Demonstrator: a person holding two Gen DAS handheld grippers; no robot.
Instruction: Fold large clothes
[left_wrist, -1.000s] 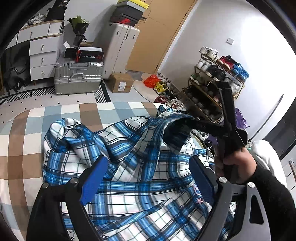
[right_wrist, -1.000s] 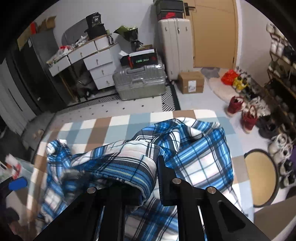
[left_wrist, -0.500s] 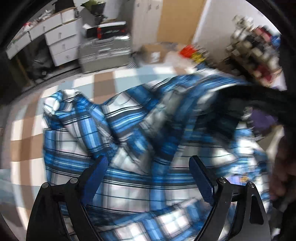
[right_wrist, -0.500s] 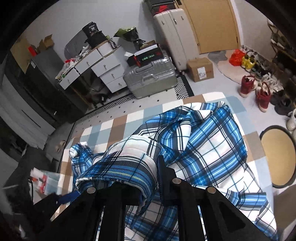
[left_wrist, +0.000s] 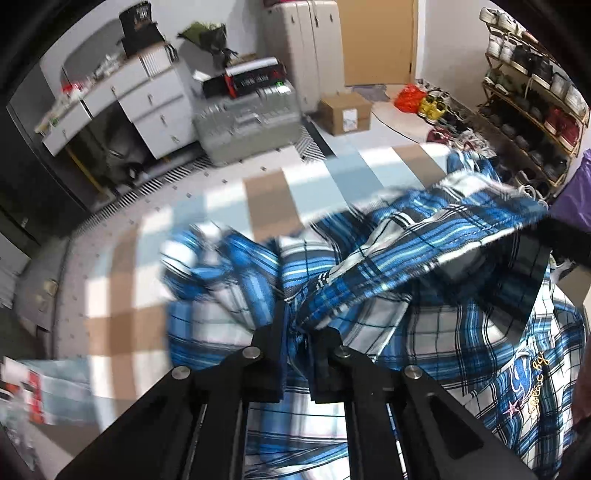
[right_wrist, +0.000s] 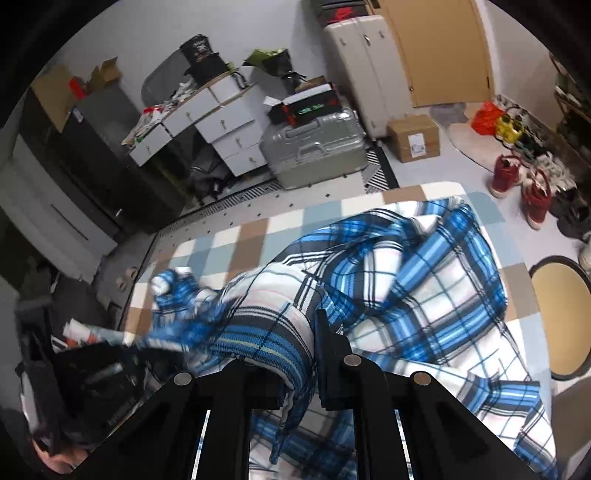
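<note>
Left hand-held gripper (left_wrist: 299, 332) newly clamped on plaid shirt (left_wrist: 424, 295), right hand-held gripper (right_wrist: 299, 354) gripping bunched hem, fingertips hidden.

Yellow embroidered lettering on the plaid shirt (left_wrist: 443, 325) is too blurred to read.

Shirt (right_wrist: 424, 280): blue, white and black plaid. Bed cover (right_wrist: 255, 236): brown, pale blue and white checks. Suitcase (right_wrist: 317, 147): silver. Door (right_wrist: 439, 48): tan.
</note>
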